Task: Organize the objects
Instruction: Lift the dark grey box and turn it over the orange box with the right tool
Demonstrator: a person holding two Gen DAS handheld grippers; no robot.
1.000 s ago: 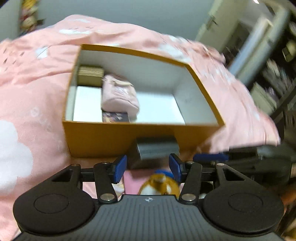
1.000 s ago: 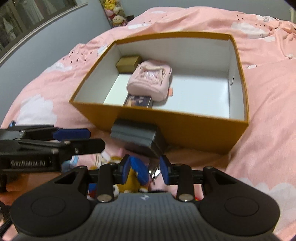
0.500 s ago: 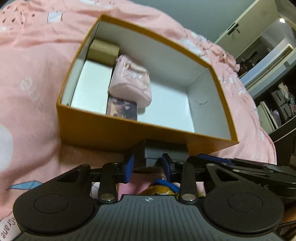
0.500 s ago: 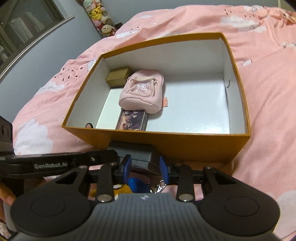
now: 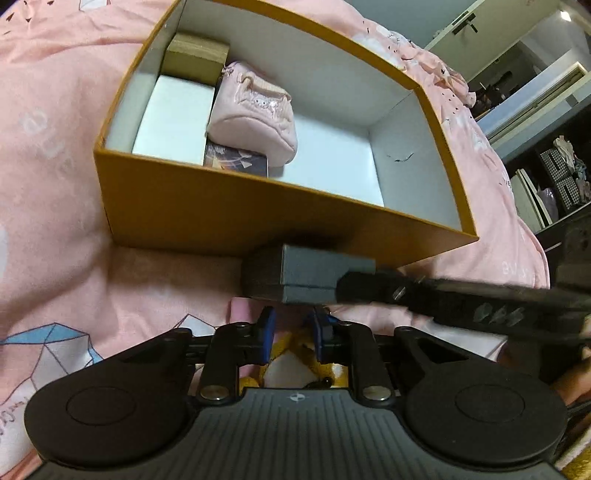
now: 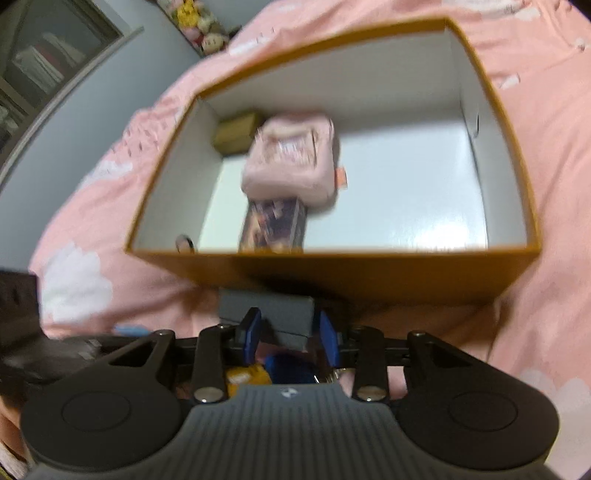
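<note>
An orange cardboard box lies open on the pink bedspread. It holds a pink pouch, a small gold box and a dark picture card box. A grey case lies on the bed against the box's near wall. My right gripper has its fingers on either side of the grey case's near corner. My left gripper is narrowly parted over a yellow plush toy; the toy also shows under the right gripper.
The right gripper's arm crosses the left wrist view at the right. A shelf with stuffed toys stands beyond the bed. A wardrobe and shelves stand to the right. The pink bedspread surrounds the box.
Both grippers moved forward and down toward the grey case. The left gripper's fingers narrowed. The right gripper's fingers now flank the case's corner.
</note>
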